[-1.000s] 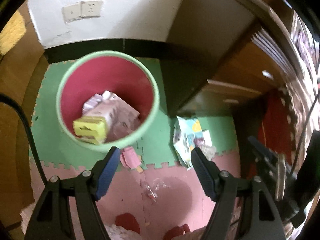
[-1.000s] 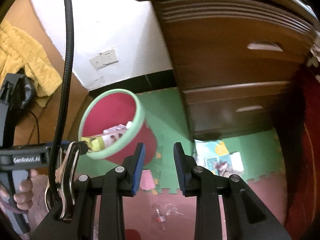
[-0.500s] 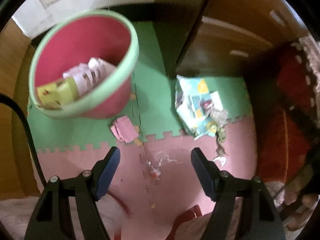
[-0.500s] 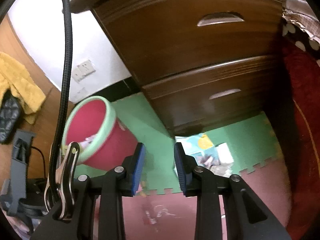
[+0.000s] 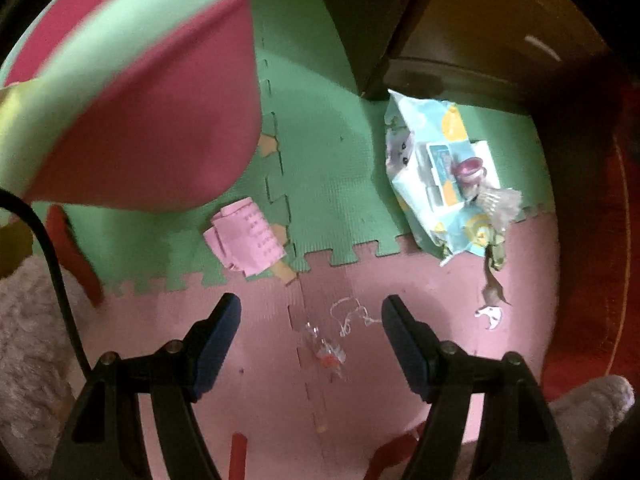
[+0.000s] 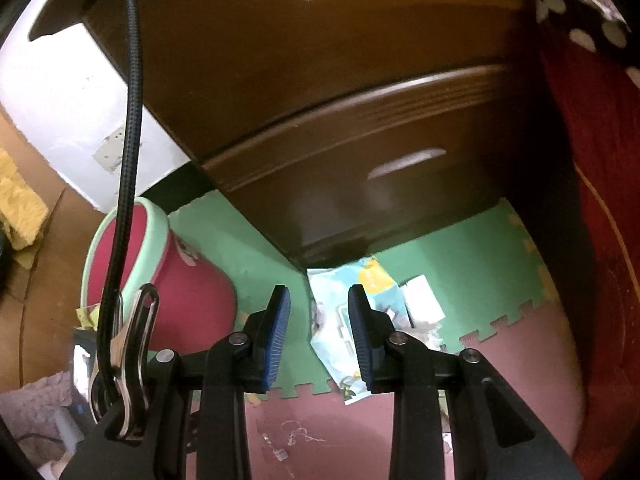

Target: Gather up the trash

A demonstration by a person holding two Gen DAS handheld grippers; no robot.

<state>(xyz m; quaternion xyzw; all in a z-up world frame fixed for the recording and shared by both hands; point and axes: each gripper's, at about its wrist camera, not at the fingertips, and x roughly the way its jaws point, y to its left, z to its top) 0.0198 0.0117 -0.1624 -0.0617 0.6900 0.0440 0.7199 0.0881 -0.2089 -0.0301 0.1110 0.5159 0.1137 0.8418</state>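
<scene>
Crumpled pale-blue printed wrapper on green mat

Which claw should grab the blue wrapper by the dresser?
Right, probably. The right claw is open and lined up on the blue wrapper. The left claw, also open, points at the small clear scrap, wrapper off to its side.

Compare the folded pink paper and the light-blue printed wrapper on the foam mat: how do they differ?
The folded pink paper is small, plain and folded flat; the light-blue printed wrapper is larger, colourful and crumpled open. The paper lies beside the red bin with the green rim; the wrapper lies by the dark wooden dresser. Both lie ungrasped.
</scene>
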